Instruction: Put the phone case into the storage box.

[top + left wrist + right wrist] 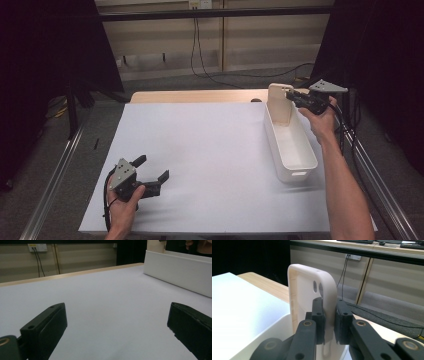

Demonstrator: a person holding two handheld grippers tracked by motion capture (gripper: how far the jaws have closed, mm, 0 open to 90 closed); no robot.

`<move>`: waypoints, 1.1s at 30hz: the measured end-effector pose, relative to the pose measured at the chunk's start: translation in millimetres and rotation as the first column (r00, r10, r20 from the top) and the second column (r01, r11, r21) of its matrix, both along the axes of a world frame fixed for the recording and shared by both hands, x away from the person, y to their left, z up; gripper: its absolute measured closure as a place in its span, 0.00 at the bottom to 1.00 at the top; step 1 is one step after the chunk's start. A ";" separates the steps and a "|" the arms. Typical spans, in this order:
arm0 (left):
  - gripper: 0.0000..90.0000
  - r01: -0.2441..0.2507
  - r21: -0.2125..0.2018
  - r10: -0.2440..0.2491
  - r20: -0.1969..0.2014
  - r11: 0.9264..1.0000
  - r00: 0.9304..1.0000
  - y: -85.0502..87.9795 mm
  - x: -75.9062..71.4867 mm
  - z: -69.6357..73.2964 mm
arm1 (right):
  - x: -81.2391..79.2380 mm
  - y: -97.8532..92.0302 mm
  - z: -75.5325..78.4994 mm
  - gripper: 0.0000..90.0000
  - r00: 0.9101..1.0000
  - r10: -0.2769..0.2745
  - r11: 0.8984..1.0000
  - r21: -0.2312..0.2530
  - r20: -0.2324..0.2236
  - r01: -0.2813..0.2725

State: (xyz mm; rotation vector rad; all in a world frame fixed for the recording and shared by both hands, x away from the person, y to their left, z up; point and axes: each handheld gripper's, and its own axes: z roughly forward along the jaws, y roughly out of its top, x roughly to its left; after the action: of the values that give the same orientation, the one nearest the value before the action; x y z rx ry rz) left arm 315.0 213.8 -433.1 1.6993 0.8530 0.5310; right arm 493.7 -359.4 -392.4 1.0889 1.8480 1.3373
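White tabletop, wooden edge, white bin, dark curtains

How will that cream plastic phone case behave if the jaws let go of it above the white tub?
The cream plastic phone case is a thin open shell, so it is probably light and slightly bendy. The right gripper pinches one wall only; released, it would likely tip and drop into the long white plastic tub.

A wooden table covered by a large white sheet.
The sheet hides nearly the whole top, leaving a bare strip of light wood along the far edge. A long, narrow white bin stands on the sheet at the right side, running from near to far.
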 end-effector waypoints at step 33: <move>0.03 0.004 0.002 -0.004 -0.002 1.000 1.000 -1.0 0.3 -0.8 | 17.9 0.1 -1.8 0.77 0.997 -0.069 0.996 -0.057 -0.021 0.068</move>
State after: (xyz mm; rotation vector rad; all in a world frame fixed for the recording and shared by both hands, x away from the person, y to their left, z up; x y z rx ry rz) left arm 315.3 212.8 -433.8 1.7037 0.8508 0.5280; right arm 511.6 -359.3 -394.3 1.1324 1.8365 1.2312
